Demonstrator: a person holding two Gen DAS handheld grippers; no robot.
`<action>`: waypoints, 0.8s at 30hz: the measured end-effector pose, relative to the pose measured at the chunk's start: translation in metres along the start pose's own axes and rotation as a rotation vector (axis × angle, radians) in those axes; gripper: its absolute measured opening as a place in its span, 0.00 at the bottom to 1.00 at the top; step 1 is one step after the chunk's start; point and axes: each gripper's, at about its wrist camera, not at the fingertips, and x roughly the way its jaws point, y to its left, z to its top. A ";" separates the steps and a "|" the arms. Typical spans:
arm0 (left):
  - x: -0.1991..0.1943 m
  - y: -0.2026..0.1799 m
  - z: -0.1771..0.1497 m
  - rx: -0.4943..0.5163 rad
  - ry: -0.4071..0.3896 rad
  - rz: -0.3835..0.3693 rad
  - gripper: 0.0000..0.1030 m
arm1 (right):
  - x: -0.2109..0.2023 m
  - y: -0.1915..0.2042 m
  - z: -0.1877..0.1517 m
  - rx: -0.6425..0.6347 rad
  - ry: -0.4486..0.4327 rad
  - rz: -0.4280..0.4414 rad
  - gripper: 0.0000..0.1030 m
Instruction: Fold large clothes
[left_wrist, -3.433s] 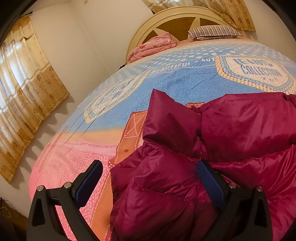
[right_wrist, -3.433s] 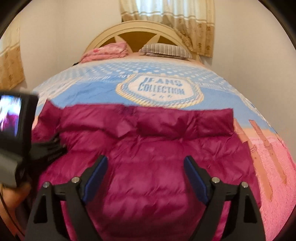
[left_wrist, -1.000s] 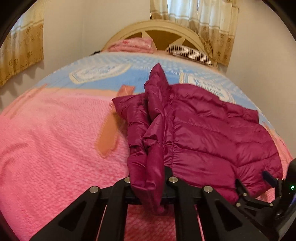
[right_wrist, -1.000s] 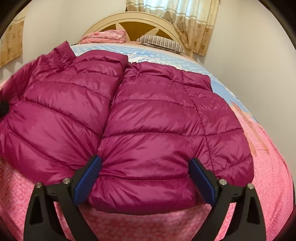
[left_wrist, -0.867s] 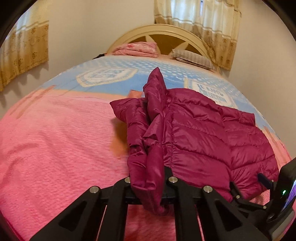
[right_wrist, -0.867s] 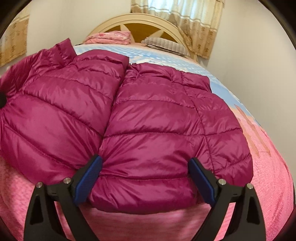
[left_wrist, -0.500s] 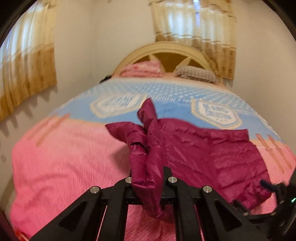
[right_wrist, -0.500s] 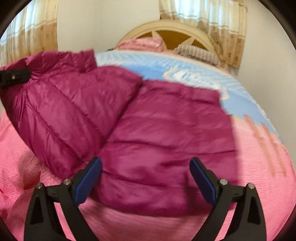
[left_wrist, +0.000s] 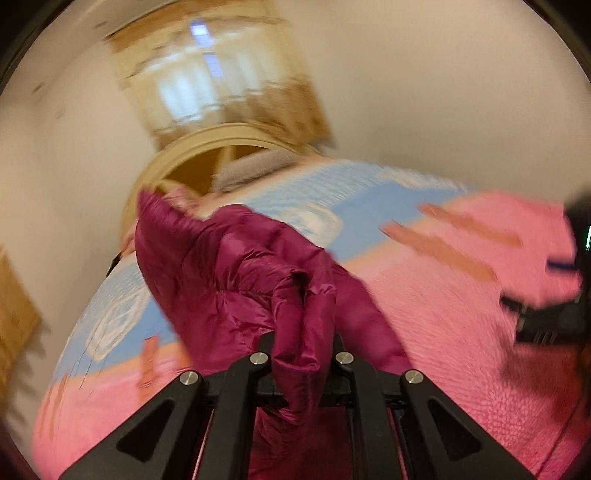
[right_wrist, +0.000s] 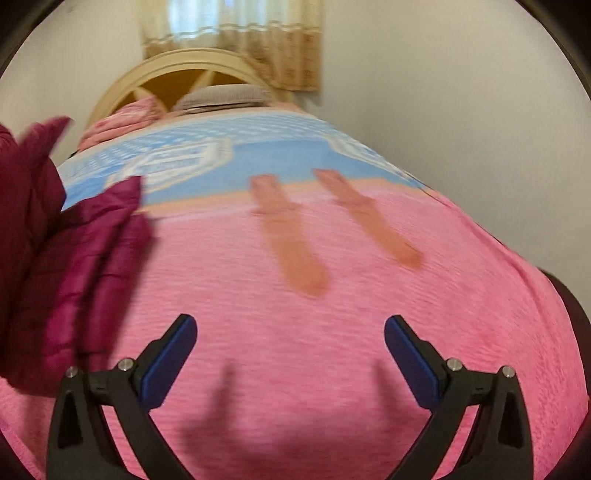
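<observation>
Jacket (left_wrist: 236, 280) hangs bunched from clamped, tilted left hand-held gripper (left_wrist: 303, 354).

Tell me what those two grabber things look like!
Both are black plastic. The right gripper has two angled fingers with dark blue pads and small silver bolts. The left gripper has the same black frame and silver bolts; its pads are hidden.
</observation>
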 end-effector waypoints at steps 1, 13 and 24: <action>0.012 -0.021 -0.005 0.064 0.012 0.005 0.06 | -0.002 -0.005 -0.003 0.012 0.003 -0.009 1.00; -0.002 -0.060 -0.018 0.222 -0.025 0.036 0.63 | -0.003 -0.034 -0.011 0.060 0.039 -0.016 1.00; 0.007 0.097 -0.014 -0.176 0.069 0.345 0.97 | -0.029 0.019 0.053 0.004 -0.045 0.043 0.74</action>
